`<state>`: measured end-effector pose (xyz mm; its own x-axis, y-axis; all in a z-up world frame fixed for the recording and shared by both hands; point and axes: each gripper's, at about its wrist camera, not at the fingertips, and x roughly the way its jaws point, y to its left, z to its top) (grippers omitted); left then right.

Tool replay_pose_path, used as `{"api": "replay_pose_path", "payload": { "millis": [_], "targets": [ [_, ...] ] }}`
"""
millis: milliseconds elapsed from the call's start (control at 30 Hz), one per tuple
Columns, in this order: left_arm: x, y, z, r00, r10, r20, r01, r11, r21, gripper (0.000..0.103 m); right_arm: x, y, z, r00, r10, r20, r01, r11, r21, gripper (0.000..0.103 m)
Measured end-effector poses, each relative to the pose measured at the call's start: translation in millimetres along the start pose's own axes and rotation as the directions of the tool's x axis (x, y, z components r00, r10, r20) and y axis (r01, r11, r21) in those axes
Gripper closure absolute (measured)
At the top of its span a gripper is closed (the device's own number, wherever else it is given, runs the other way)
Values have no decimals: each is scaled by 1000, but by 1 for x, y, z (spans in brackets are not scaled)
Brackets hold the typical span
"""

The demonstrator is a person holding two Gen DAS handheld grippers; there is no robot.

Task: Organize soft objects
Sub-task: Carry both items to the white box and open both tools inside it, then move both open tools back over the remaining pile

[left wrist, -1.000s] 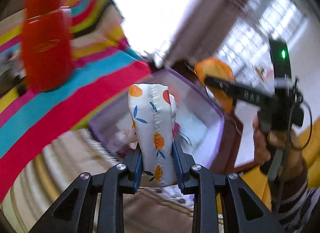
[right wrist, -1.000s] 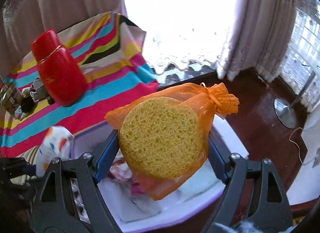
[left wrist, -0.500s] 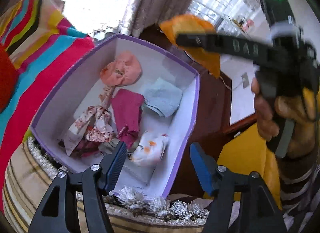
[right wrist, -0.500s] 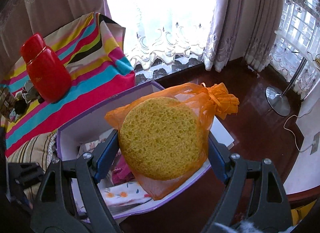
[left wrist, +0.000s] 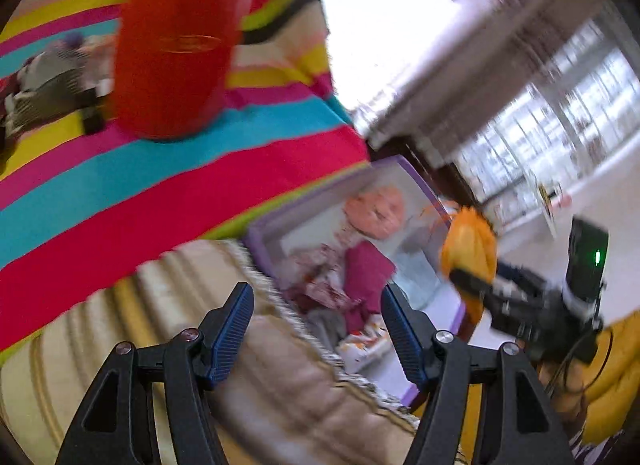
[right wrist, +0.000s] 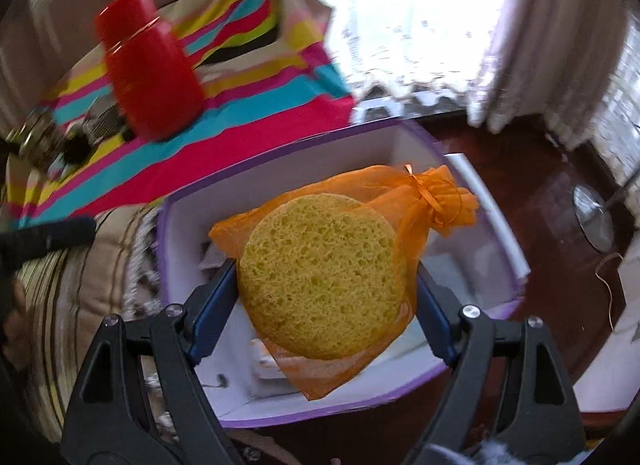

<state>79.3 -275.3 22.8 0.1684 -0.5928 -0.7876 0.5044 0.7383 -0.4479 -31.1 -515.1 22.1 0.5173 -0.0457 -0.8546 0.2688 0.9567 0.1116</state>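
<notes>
A purple-rimmed white box (left wrist: 256, 229) (right wrist: 164, 225) holds several soft items: a peach one (left wrist: 374, 209), a magenta cloth (left wrist: 366, 273), a pale blue cloth (left wrist: 416, 269) and a white pouch with orange print (left wrist: 362, 339). My left gripper (left wrist: 316, 329) is open and empty, drawn back over the beige cushion beside the box. My right gripper (right wrist: 324, 285) is shut on a round yellow sponge in an orange mesh bag (right wrist: 320, 277) and holds it above the box; the sponge also shows in the left wrist view (left wrist: 470, 249).
A red bottle (left wrist: 176, 53) (right wrist: 148, 69) stands on a bright striped cloth (left wrist: 120, 193) left of the box. Small dark items (right wrist: 48, 137) lie beside it. A beige striped cushion (left wrist: 280, 385) is in front. Dark wooden floor (right wrist: 540, 169) and curtains lie beyond.
My left gripper let the orange-print pouch go into the box, then pulled back and swung left. My right gripper has carried the sponge bag down over the box.
</notes>
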Motion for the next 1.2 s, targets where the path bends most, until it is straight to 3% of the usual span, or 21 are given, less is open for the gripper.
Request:
{"api": "replay_pose_path", "payload": {
  "millis": [167, 367, 700, 933, 1200],
  "targets": [
    [-12, 25, 1, 999, 7, 36, -5, 998, -60, 36, 18, 44, -7, 990, 83, -113, -97, 988, -121, 17],
    [-22, 41, 0, 998, -1, 62, 7, 995, -97, 36, 22, 62, -13, 980, 95, -177, -130, 973, -193, 15],
    [-40, 60, 1, 994, 0, 106, 15, 990, -140, 36, 15, 55, 15, 989, 80, -127, -96, 987, -129, 14],
    [-63, 100, -5, 987, 53, 149, -18, 975, -222, 36, 16, 100, 33, 984, 141, -106, -159, 970, -183, 14],
    [-101, 166, -21, 967, 151, 204, -71, 933, -353, 36, 29, 172, 52, 976, 186, -111, -211, 932, -293, 14]
  ]
}}
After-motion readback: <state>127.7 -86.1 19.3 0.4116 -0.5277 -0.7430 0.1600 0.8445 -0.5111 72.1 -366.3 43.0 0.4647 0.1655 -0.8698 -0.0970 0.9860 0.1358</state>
